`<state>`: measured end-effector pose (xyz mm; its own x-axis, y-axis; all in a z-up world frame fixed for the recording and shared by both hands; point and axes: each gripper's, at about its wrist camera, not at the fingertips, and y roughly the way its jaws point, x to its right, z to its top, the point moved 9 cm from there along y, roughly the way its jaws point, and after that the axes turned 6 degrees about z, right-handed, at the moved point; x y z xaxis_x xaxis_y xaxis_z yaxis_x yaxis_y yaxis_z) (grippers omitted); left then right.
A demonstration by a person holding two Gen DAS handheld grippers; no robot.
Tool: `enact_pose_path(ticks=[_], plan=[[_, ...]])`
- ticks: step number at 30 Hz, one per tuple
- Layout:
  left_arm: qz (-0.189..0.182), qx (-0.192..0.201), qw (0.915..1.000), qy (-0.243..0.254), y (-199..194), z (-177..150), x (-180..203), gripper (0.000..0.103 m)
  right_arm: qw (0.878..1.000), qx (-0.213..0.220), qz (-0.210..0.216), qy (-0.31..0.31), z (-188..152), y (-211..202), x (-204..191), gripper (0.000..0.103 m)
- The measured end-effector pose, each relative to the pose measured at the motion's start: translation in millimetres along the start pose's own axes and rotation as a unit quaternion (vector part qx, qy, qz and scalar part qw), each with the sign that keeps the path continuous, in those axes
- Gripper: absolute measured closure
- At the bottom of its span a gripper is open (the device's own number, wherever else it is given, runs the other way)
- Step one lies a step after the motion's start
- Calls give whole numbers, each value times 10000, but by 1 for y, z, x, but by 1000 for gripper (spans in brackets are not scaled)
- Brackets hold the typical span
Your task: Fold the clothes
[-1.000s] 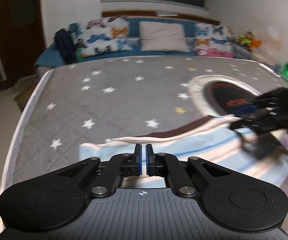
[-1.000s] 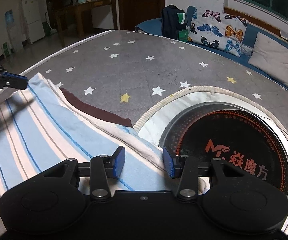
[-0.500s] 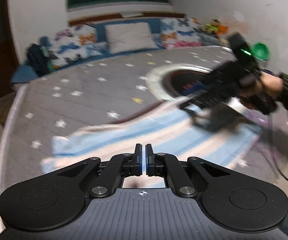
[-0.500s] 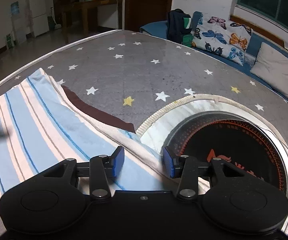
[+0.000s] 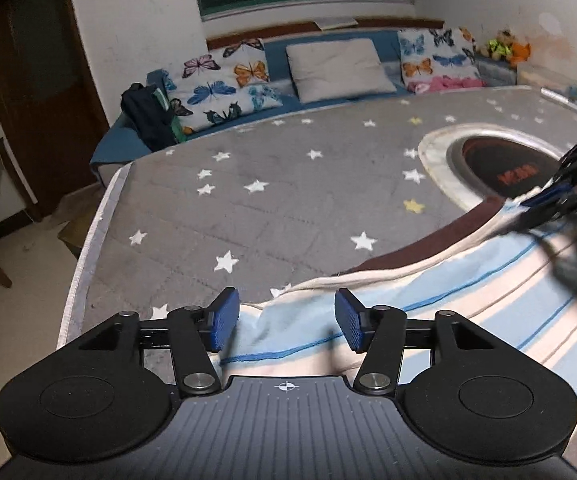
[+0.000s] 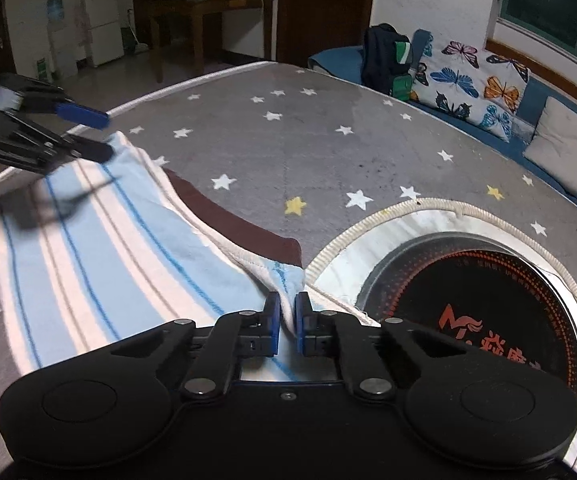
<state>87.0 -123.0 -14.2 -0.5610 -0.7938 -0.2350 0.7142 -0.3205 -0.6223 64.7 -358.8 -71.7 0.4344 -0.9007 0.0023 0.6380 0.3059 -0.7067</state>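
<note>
My right gripper (image 6: pixel 286 320) pinched striped garment (image 6: pixel 100 248) corner; left gripper (image 5: pixel 284 320) spread over opposite corner. Garment doubled on bed (image 5: pixel 288 200); fold unfinished, I judged.

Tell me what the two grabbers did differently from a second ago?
The left gripper opened its jaws, which were shut a second ago, and now sits with them spread over the near corner of the striped cloth. The right gripper did the opposite: its open jaws closed on the cloth's folded edge beside the round cooktop. The cloth remains flat on the starry cover.
</note>
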Motion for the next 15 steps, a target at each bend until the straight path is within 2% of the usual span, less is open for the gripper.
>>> enact_pose_path(ticks=[4, 6, 7, 8, 9, 11, 15], plan=[[-36, 62, 9996, 263, 5, 0, 8, 51, 9999, 51, 78, -109, 1, -10, -11, 94], [-148, 30, 9992, 364, 8, -2, 13, 67, 9998, 76, 118, -164, 1, -16, -17, 94], [-198, -17, 9991, 379, 10, -3, 15, 81, 9997, 89, 137, -191, 2, -18, -20, 94], [-248, -67, 9989, 382, 12, -5, 17, 88, 9996, 102, 157, -218, 2, -21, -23, 94], [-281, -107, 9989, 373, 14, -7, 18, 89, 9995, 115, 177, -246, 2, -24, -26, 94], [-310, -106, 9987, 385, 16, -9, 21, 98, 9993, 139, 205, -290, 2, -28, -31, 94], [-418, 108, 9986, 291, 3, -7, 24, 100, 9991, 219, 224, -294, 4, -33, -35, 94]])
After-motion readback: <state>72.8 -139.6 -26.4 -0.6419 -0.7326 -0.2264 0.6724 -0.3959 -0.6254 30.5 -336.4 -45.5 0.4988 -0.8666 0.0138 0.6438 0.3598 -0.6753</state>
